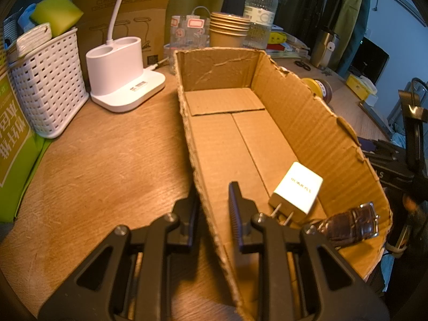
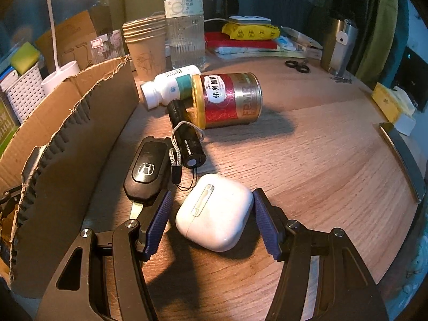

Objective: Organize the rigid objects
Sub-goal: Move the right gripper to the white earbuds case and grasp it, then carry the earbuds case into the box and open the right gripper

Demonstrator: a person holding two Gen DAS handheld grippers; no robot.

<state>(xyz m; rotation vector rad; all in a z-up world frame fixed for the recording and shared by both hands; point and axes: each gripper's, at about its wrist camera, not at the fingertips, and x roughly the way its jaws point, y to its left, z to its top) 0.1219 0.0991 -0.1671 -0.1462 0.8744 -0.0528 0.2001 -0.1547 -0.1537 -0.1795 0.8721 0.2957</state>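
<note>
The left gripper (image 1: pixel 212 203) is clamped on the near left wall of the box (image 1: pixel 307 123), one finger outside, one inside. Just right of its inner finger, on the box floor, lie a charger (image 1: pixel 297 187) and a watch (image 1: pixel 353 224). The right gripper (image 2: pixel 211 214) stands with jaws apart around the earbud case (image 2: pixel 214 214), gaps showing on both sides. Beside its left finger lies a car key (image 2: pixel 147 168); beyond are a flashlight (image 2: pixel 187 139), a can (image 2: pixel 227 100) and a pill bottle (image 2: pixel 171 85).
</note>
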